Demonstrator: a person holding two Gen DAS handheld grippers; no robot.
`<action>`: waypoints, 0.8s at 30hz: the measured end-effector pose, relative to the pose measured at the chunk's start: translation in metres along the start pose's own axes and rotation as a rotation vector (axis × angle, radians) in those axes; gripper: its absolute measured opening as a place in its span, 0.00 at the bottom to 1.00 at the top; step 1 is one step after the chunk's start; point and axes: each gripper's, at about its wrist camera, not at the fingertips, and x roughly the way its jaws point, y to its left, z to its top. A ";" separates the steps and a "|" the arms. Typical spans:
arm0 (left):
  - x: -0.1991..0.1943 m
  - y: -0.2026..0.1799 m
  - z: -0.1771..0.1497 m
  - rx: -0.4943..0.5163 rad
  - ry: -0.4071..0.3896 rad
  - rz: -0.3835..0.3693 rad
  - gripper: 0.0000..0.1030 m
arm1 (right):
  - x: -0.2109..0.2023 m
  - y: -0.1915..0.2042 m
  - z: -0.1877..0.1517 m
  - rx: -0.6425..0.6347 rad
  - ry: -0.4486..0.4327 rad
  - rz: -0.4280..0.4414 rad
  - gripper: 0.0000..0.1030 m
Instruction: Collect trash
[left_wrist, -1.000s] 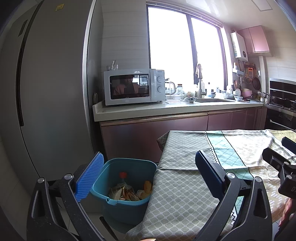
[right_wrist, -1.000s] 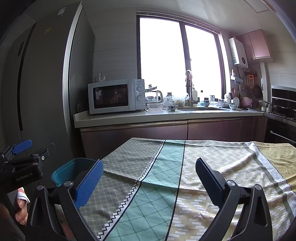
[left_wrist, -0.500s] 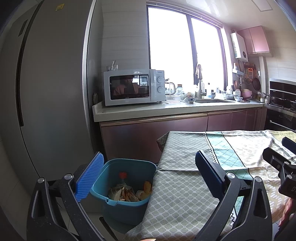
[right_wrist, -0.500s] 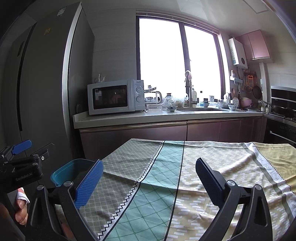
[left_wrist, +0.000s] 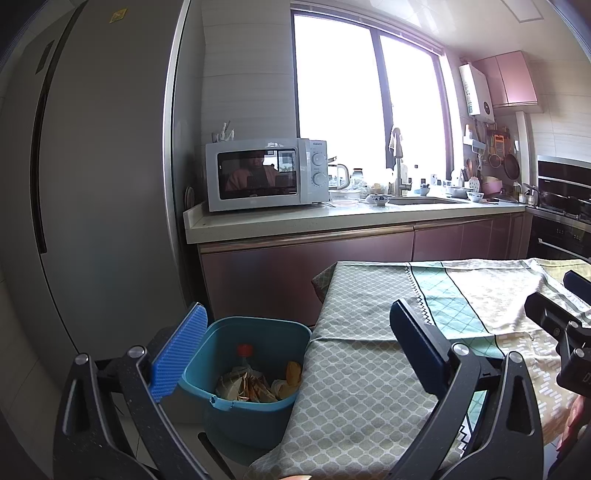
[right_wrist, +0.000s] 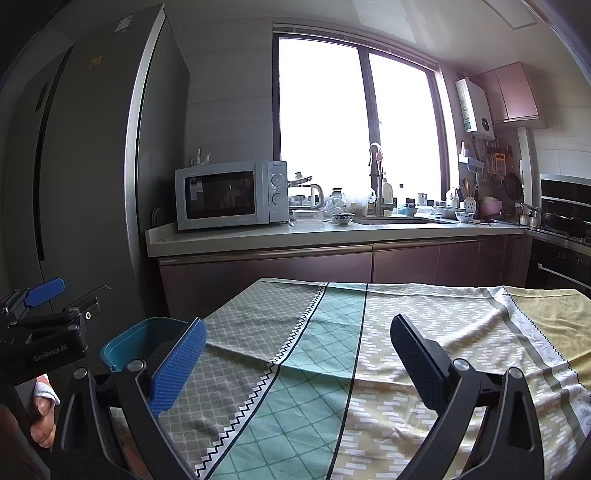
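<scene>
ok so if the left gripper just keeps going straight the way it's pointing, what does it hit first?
Probably the tablecloth at the table's near left corner, beside the blue trash bin. The left gripper is open and empty. Depth is uncertain; a higher line would reach the counter cabinets.

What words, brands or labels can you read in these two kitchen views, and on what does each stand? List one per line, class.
"GenRobot.AI": on the black body of the left gripper, seen in the right wrist view.
Brand name on the microwave, above its dials: too small to read surely.
Lettering along the grey border of the tablecloth: only partly legible.
Yellow sticker on the refrigerator: too blurred.
Label on the water heater: too small.
</scene>
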 end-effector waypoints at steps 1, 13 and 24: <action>-0.001 0.000 0.000 0.000 0.000 0.000 0.95 | 0.000 0.000 0.000 0.000 0.002 0.000 0.94; 0.001 -0.002 0.001 -0.001 0.000 0.004 0.95 | 0.000 0.000 -0.001 0.001 0.003 -0.004 0.94; 0.000 -0.003 0.000 -0.003 0.001 0.008 0.95 | 0.000 0.002 0.000 0.003 0.002 -0.005 0.94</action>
